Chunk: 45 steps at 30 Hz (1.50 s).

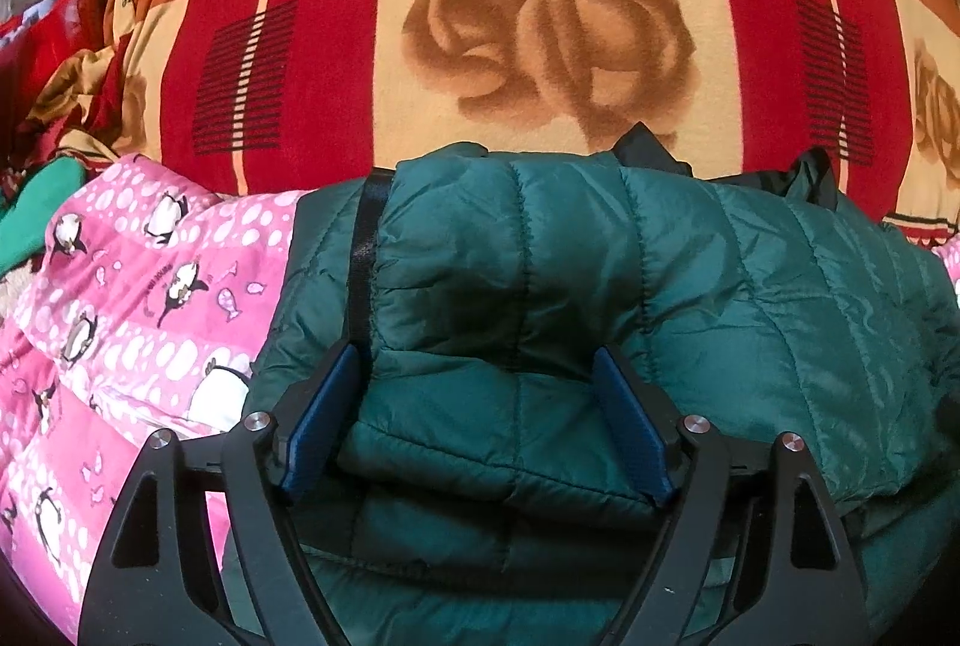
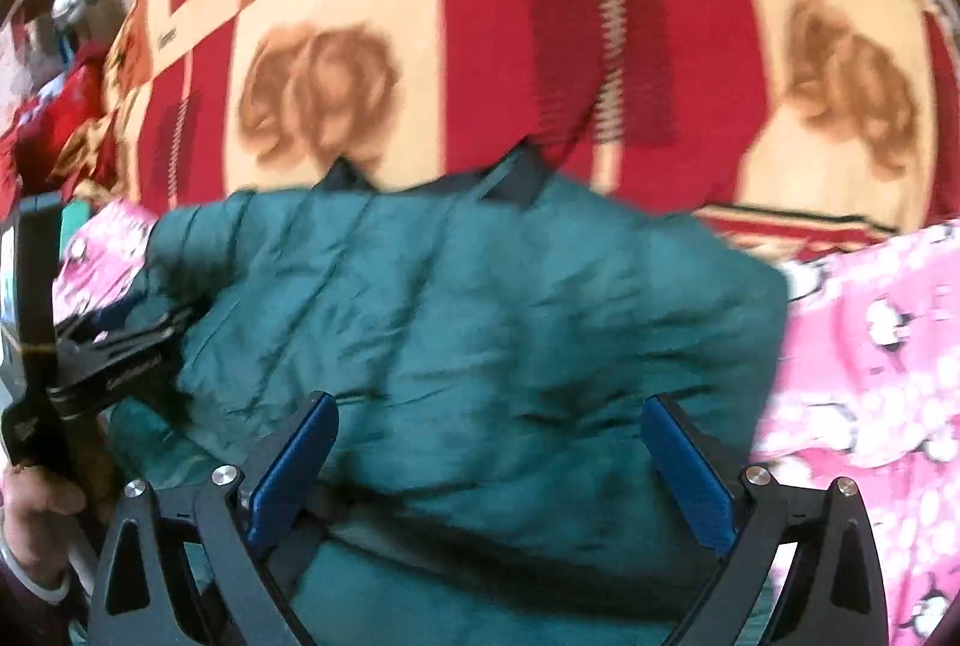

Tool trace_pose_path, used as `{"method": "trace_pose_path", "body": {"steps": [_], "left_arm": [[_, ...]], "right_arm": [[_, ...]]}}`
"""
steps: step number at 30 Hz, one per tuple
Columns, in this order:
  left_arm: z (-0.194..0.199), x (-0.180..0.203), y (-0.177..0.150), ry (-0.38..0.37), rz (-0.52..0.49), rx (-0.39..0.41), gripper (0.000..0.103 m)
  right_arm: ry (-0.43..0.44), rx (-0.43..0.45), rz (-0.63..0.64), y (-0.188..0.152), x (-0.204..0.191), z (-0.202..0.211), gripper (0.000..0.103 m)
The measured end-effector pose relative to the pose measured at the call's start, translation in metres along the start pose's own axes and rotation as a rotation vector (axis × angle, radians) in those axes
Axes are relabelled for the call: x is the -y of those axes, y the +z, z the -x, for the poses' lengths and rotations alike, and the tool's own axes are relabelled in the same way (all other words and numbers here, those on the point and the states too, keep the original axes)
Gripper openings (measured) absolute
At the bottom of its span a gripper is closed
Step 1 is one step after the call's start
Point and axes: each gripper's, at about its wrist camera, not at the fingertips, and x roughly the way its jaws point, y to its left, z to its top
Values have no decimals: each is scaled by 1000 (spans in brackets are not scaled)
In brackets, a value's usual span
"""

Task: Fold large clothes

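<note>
A dark green quilted puffer jacket (image 1: 600,274) lies folded on the bed, with black lining showing at its far edge. My left gripper (image 1: 477,364) is open, its blue pads on either side of a folded flap of the jacket at its left end. In the right wrist view the jacket (image 2: 480,298) is blurred. My right gripper (image 2: 489,409) is open just above the jacket's near part. The left gripper's body (image 2: 90,346) and the hand holding it show at the left edge.
A pink penguin-print quilt (image 1: 132,322) lies under the jacket and shows on the right in the right wrist view (image 2: 870,376). A red, orange and cream rose blanket (image 1: 540,15) covers the bed beyond. Piled clothes (image 1: 54,105) sit at the far left.
</note>
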Motion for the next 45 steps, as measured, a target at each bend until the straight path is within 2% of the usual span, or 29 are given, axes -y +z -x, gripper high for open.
{"method": "trace_pose_path", "body": {"steps": [1, 6, 9, 14, 18, 24, 28, 30, 33, 37, 41, 45], "left_arm": [[-1, -1, 0, 2, 6, -4, 85], [-2, -2, -1, -2, 20, -6, 86], [-3, -2, -1, -3, 21, -6, 87], [-4, -2, -2, -5, 19, -3, 88], [-4, -2, -2, -8, 21, -3, 88], [-4, -2, -2, -7, 21, -3, 88], [-3, -2, -2, -5, 20, -2, 89], [-3, -2, -2, -6, 20, -1, 90], [0, -4, 0, -17, 23, -9, 90], [22, -12, 3, -5, 6, -20, 90], [54, -25, -2, 9, 4, 19, 90], [82, -37, -11, 8, 4, 34, 90]], "right_arm": [[-13, -1, -8, 2, 6, 1, 101], [-71, -25, -95, 11, 44, -19, 101], [-96, -74, -131, 10, 60, -40, 101], [-72, -96, -147, 2, 64, -58, 101], [-67, -78, -158, 2, 65, -34, 101], [-59, -35, -65, -15, 44, 13, 101], [-75, -108, -46, -32, 40, -8, 100], [-64, -143, -76, -40, 43, -27, 101], [-50, -143, -115, -40, 49, -31, 101], [-47, -115, -131, -38, 53, -4, 100], [-67, -70, -129, -43, 55, 37, 100], [-79, -91, -147, -49, 59, 55, 100]]}}
